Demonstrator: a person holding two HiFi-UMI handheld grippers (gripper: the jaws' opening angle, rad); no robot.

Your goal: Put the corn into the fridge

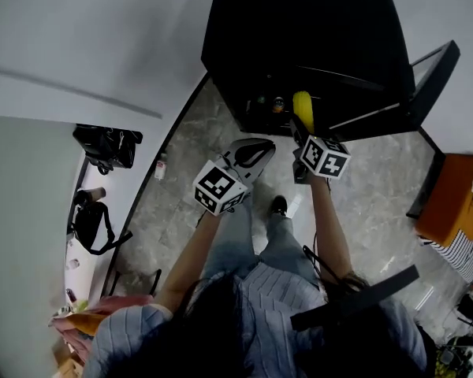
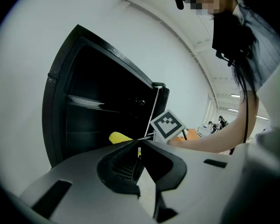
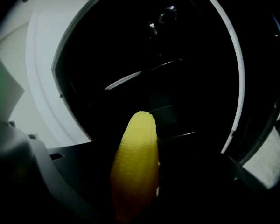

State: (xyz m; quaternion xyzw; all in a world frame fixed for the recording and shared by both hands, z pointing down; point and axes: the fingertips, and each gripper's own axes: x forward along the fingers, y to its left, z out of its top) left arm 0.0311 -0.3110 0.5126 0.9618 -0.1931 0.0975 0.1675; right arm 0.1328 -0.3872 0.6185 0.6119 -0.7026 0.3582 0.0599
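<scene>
Yellow corn cob (image 3: 135, 164), clamped in right gripper (image 1: 301, 132), aims tip-first to enter open black fridge (image 1: 299, 30); left gripper (image 2: 139, 158) closed, empty.

All three views show strong fisheye distortion with dark vignetted corners. The fridge (image 1: 299, 46) interior is underexposed, nearly black, while the white wall (image 2: 107, 31) is bright and evenly lit. The corn (image 3: 135, 157) fades into shadow toward its base.
</scene>
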